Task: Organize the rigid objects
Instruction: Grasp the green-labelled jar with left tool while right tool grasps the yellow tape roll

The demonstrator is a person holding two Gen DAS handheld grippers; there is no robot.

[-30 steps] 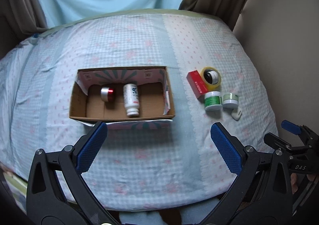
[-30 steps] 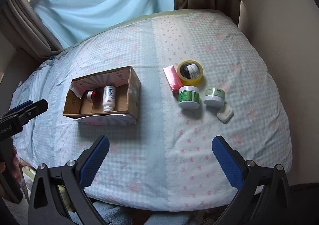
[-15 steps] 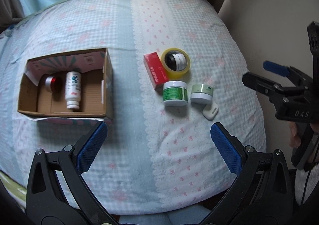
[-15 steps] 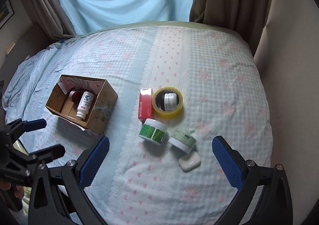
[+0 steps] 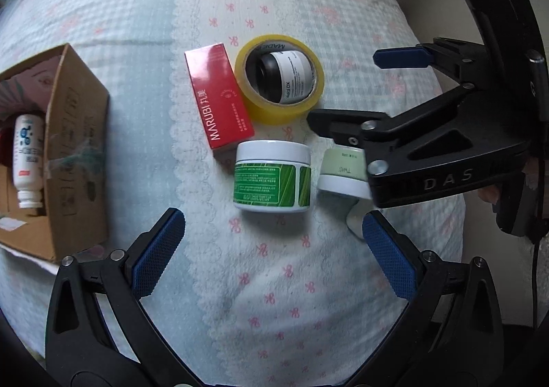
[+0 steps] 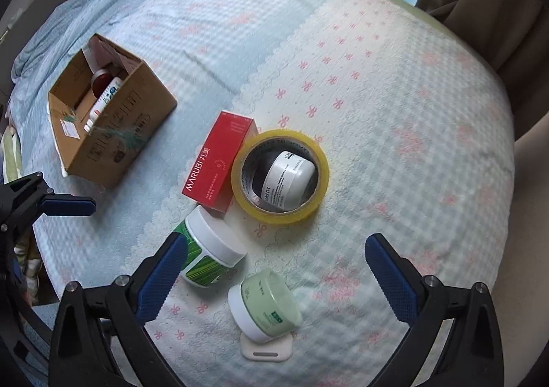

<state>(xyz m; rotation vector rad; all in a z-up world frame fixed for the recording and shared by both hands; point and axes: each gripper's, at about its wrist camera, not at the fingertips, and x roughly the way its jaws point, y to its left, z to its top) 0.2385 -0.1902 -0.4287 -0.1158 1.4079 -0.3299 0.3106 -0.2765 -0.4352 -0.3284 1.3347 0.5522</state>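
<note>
1. Looking along the right gripper (image 6: 271, 279), we find the pale green jar (image 6: 266, 304) lying right between its spread fingers, close in and tipped on its side — nothing is held.
2. Our left gripper (image 5: 271, 249) is spread wide and empty too; the green-labelled jar (image 5: 272, 177) stands just ahead of it, and the pale green jar sits ahead and to its right.
3. We judge the right gripper the nearer one for the pale green jar; the cardboard box (image 6: 113, 133) lies well off to its left.
4. Only the right wrist view shows the jar resting on a small white piece (image 6: 266, 349) — the left wrist view has the right gripper covering part of that jar.
</note>
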